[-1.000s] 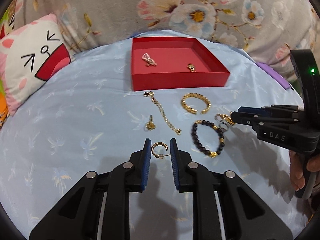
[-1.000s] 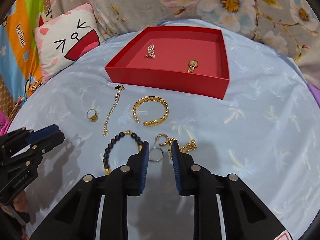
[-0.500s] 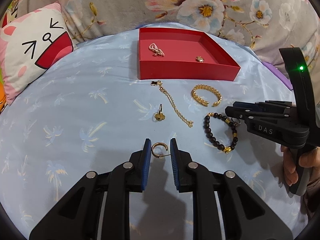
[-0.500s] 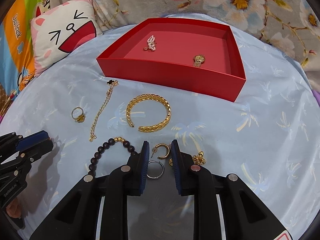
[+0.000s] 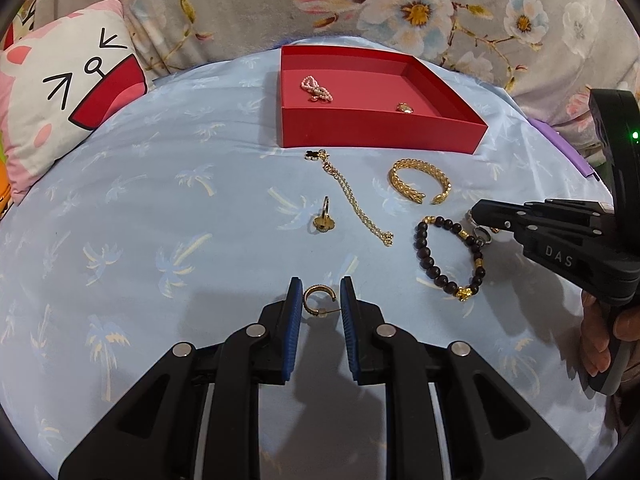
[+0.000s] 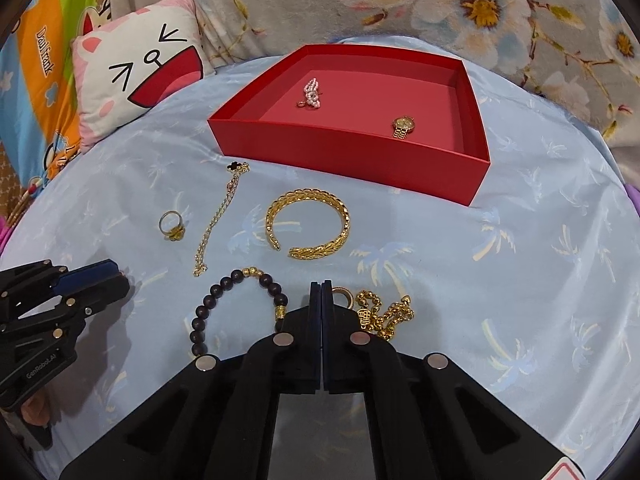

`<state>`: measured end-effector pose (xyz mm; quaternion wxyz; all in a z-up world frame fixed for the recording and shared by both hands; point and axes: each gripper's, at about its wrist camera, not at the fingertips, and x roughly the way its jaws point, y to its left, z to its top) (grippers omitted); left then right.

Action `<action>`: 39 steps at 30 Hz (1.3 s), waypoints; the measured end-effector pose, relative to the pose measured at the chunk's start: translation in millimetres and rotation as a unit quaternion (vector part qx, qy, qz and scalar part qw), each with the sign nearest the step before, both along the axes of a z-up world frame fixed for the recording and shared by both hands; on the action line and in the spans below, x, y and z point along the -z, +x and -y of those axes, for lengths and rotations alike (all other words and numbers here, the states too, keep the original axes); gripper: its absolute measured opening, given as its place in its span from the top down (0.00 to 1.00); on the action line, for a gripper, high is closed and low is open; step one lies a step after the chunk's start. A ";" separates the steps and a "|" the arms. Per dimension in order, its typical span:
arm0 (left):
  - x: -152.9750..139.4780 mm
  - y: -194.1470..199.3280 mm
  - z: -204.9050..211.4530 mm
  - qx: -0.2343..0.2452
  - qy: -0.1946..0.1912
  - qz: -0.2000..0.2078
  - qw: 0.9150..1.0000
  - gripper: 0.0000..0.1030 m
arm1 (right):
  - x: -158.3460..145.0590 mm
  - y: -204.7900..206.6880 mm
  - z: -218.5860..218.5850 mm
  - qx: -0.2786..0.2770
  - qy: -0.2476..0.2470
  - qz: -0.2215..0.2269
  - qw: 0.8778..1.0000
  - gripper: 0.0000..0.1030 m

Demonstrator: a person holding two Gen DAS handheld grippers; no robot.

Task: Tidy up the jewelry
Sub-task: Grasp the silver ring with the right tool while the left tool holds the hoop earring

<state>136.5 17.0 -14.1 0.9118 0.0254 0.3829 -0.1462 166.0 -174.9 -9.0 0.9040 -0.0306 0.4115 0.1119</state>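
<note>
In the red tray (image 6: 360,152), two pieces.

So the whole thing sits on a pale blue bedsheet (image 5: 168,208) printed with little palm trees, a bit wrinkled and shiny under indoor light coming from above, since dark shadows fall on it. Behind it there's a grey floral fabric (image 6: 460,4) with big white and pink flowers, draped in folds like a blanket or curtain. Off to the left is a white and pink cartoon cat cushion (image 6: 140,68), and past that a bright orange, green and blue printed cloth (image 6: 44,52) with some lettering on it
</note>
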 end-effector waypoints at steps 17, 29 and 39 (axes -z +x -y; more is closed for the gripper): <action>-1.4 -1.9 -2.2 0.000 -0.004 0.001 1.000 0.82 | 7.7 -12.8 9.0 0.016 0.003 -0.022 1.000 0.82; -0.6 -2.1 1.2 0.005 -0.003 -0.002 1.000 0.82 | 7.8 7.5 0.6 0.018 0.002 -0.013 1.000 0.82; 0.4 -2.3 0.9 0.005 -0.002 -0.002 1.000 0.82 | 7.7 11.9 1.5 0.016 0.004 -0.009 1.000 0.84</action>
